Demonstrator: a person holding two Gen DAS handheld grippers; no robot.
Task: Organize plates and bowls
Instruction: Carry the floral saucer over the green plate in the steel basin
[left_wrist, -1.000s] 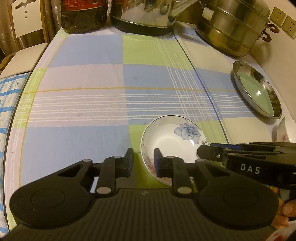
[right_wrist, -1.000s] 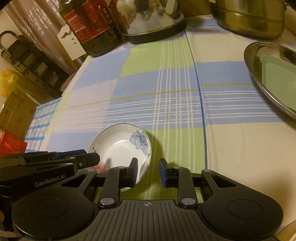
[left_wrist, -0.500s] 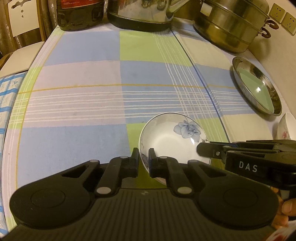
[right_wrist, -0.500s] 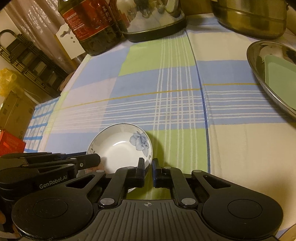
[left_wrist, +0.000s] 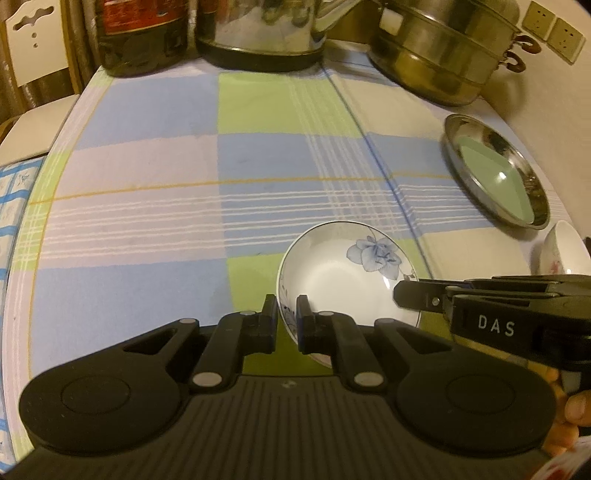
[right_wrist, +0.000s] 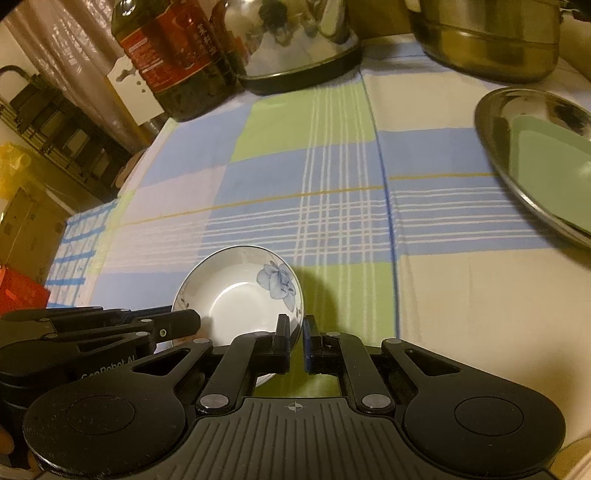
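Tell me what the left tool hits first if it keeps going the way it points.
Nothing new: the left tool is already clamped on the bowl rim. Past that, likely the tablecloth.

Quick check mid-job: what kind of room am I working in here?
Most likely a home kitchen or dining corner: a checked tablecloth carrying a steel kettle, a stacked steamer pot and a large oil bottle.

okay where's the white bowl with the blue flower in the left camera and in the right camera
Left wrist view: white bowl lies low, right of centre, its near-left rim pinched by the left hand-held gripper.
Right wrist view: same bowl lies low, left of centre, its right rim pinched by the right hand-held gripper.
Shared landmark: steel tray, at the right in both.
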